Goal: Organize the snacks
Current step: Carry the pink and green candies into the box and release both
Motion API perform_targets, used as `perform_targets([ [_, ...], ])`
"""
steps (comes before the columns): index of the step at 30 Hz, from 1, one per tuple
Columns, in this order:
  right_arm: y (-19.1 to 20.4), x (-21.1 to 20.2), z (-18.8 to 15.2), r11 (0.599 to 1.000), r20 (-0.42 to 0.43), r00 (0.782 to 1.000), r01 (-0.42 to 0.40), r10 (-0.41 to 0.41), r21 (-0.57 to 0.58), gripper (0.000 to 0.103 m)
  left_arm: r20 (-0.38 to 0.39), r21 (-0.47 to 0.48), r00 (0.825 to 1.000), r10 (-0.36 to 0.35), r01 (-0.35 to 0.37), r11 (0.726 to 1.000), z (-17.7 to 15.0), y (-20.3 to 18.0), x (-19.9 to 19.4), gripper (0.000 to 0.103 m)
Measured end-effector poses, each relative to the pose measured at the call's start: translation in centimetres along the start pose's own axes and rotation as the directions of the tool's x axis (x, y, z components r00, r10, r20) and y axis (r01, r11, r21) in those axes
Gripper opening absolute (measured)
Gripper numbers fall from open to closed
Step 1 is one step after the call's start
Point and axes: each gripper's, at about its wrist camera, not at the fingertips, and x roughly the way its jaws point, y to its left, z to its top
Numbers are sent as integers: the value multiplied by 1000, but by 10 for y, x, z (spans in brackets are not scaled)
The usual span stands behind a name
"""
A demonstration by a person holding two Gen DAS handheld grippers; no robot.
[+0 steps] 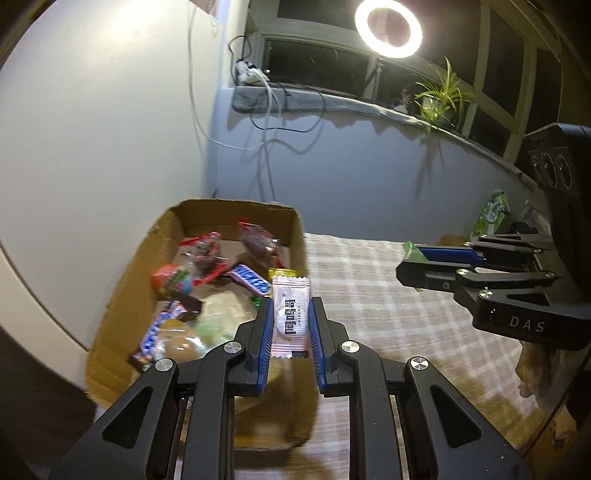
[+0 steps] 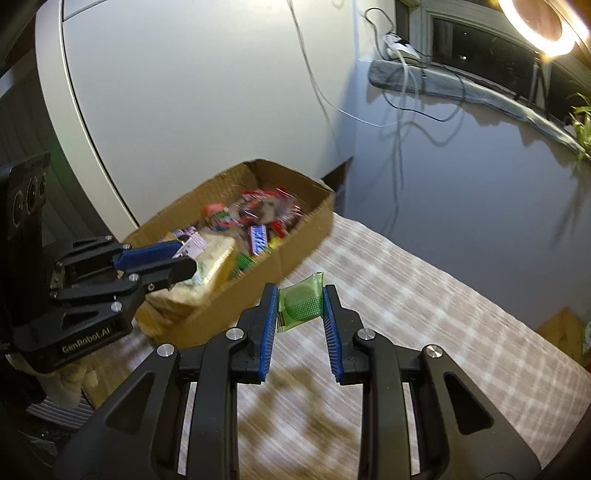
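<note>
The left gripper [image 1: 291,306] is clenched on a pale pink, flat plastic snack sachet with dark print [image 1: 290,317]; both blue ribbed pads press its long edges, and the sachet stands upright between them, its crimped top above the fingertips. Seen from the right wrist view, this same gripper [image 2: 184,258] points down over the near end of the open brown cardboard box [image 2: 295,240], with the pink sachet [image 2: 192,249] poking out past its tips just above the snacks inside.

The right gripper [image 2: 301,299] is grasping a small green, translucent square wrapper with a round biscuit inside [image 2: 301,304]. Its blue pads hold the wrapper's two sides, and the wrapper sits tilted, one corner up. From the left wrist view this gripper [image 1: 406,258] lies to the right of the cardboard box [image 1: 299,240], well apart from it, with a bit of green wrapper [image 1: 413,249] showing at its tip. It hangs above the checked beige tablecloth [image 2: 424,295], angled downward, and casts a blurred shadow on the cloth.

The box rests on the cloth's far left corner against the white wall [image 1: 92,129]. It holds a heap of mixed wrapped sweets [image 1: 207,280]: red-ended clear wrappers, blue bars and a pale bag; several are blurred. Behind the box, a lit ring lamp [image 1: 388,29] stands at the window sill.
</note>
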Motion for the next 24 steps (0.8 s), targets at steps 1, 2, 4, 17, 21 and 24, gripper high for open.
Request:
perform_targets([
  [1, 4, 3, 3, 1000, 0, 1000, -5, 5, -4, 25, 2, -3, 1000, 4, -4, 1000, 1, 3, -1, 17],
  [2, 8, 6, 7, 1000, 0, 1000, -9, 9, -11, 25, 5, -9, 1000, 8, -8, 1000, 1, 8, -1, 17],
  [4, 16, 12, 15, 1000, 2, 1000, -23, 23, -21, 25, 9, -17, 1000, 15, -15, 1000, 2, 15, -3, 17],
  [17, 45, 53, 53, 995, -9, 997, -76, 75, -58, 25, 16, -62, 998, 66, -65, 996, 5, 57, -5, 17],
  [21, 47, 67, 58, 994, -24, 996, -91, 89, -59, 25, 16, -63, 997, 73, -72, 995, 6, 60, -5, 17],
  [24, 47, 75, 60, 993, -35, 994, -101, 99, -54, 25, 13, -64, 997, 75, -74, 995, 6, 61, -3, 17],
])
